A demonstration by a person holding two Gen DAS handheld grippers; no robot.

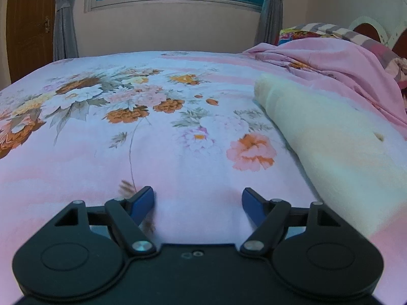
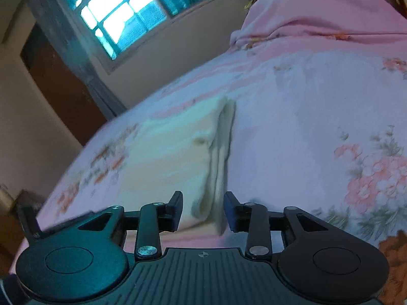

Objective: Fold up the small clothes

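A pale cream folded cloth [image 1: 330, 137] lies on the floral bedsheet [image 1: 157, 137], to the right of my left gripper [image 1: 198, 203]. The left gripper is open and empty, low over the sheet. In the right wrist view the same cream cloth [image 2: 175, 152] lies folded in layers, with its stacked edges on its right side. My right gripper [image 2: 203, 209] is open, its fingers either side of the cloth's near corner, and nothing is gripped. The right view is tilted and blurred.
A heap of pink bedding [image 1: 330, 61] and patterned pillows lies at the head of the bed on the right. A window with grey curtains [image 1: 66, 17] and a wooden door [image 1: 28, 25] stand beyond the bed's far edge.
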